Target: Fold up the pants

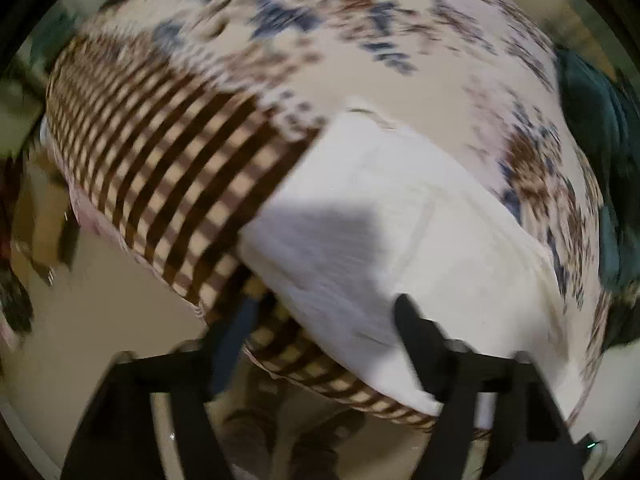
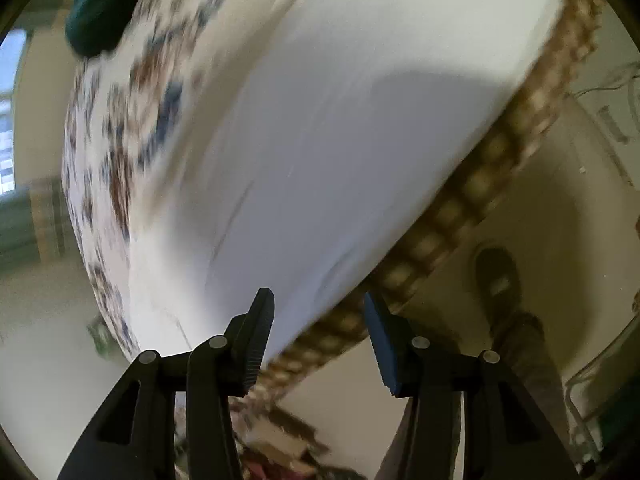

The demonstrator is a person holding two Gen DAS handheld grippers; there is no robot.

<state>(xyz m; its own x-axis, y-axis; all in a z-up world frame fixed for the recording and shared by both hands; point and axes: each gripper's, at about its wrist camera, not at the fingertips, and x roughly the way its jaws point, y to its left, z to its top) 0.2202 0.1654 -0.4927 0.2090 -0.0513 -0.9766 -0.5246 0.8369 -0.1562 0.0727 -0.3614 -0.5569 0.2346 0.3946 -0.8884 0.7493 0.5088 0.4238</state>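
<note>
White folded pants lie on a floral bedspread with a brown checked border. The left gripper hovers above them, jaws apart, gripping nothing.

Folded pants on bedspread, near its edge

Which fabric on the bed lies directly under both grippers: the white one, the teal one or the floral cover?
The white pants, plain and folded flat near the checked edge; the teal garment lies farther off.

Both wrist views steeply downward, close; share white pants.
</note>
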